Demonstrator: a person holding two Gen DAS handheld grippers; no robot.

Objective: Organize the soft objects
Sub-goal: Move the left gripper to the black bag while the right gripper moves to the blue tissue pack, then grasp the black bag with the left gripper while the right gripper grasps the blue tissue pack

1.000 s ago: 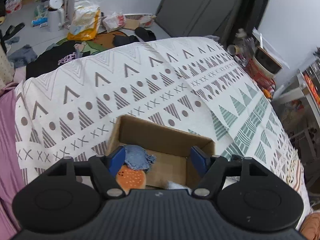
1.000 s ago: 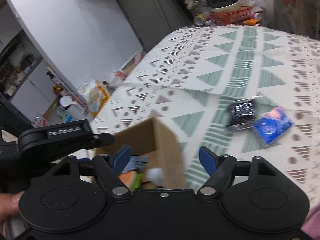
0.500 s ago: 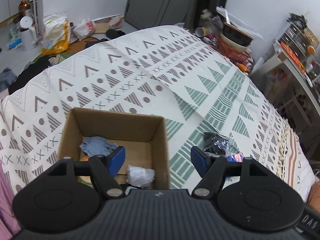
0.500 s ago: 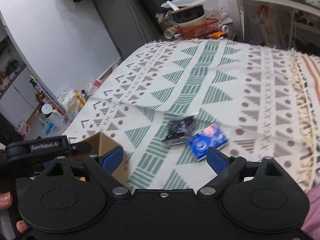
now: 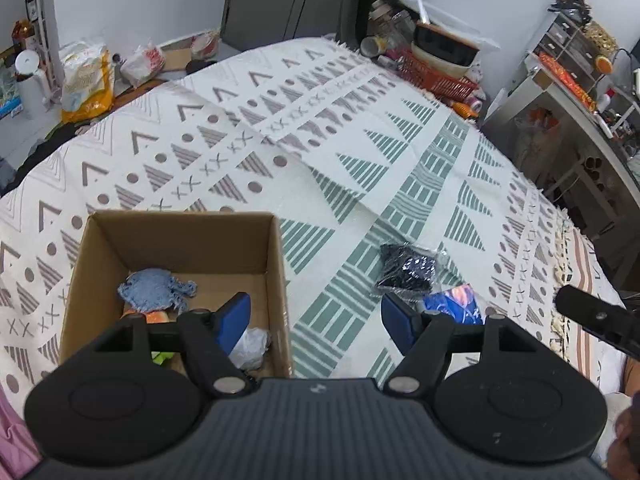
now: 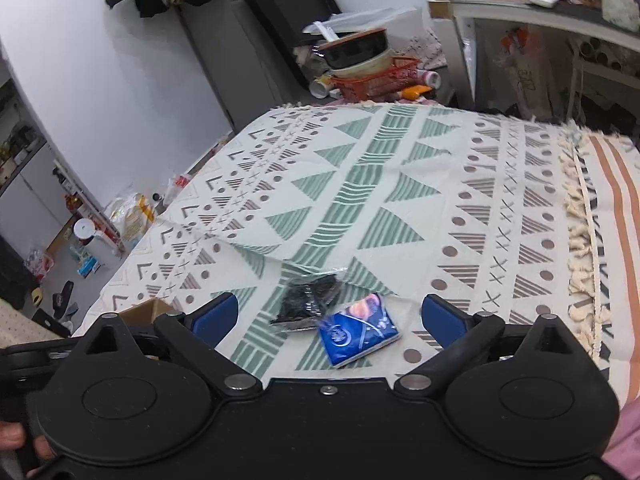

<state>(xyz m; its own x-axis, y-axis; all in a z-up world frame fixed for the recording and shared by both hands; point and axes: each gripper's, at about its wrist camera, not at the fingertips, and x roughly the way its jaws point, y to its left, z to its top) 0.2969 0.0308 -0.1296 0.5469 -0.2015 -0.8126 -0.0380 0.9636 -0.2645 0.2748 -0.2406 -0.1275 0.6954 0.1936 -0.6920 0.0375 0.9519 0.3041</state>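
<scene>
An open cardboard box (image 5: pixel 276 256) stands on the patterned bedspread, holding a blue knitted piece (image 5: pixel 154 290), an orange item and a white crumpled bag (image 5: pixel 250 346). My left gripper (image 5: pixel 316 322) is open above the box's right wall, empty. To the right lie a black item in clear wrap (image 5: pixel 406 270) and a blue packet (image 5: pixel 452 306). In the right wrist view the same black wrapped item (image 6: pixel 306 302) and blue packet (image 6: pixel 358 330) lie just ahead of my open, empty right gripper (image 6: pixel 328 314). A corner of the box (image 6: pixel 146 308) shows at left.
The bedspread (image 5: pixel 360 152) is otherwise bare, with a fringed edge (image 6: pixel 580 248) at right. A red basket with bowls (image 6: pixel 372 76) sits past the far end. Bags and bottles (image 5: pixel 86 82) clutter the floor at left. A shelf unit (image 5: pixel 568 80) stands at right.
Both grippers have swung rightward, away from the box. The black wrapped item and blue packet have come to sit centred between the right gripper's fingers. Both grippers stay open.
</scene>
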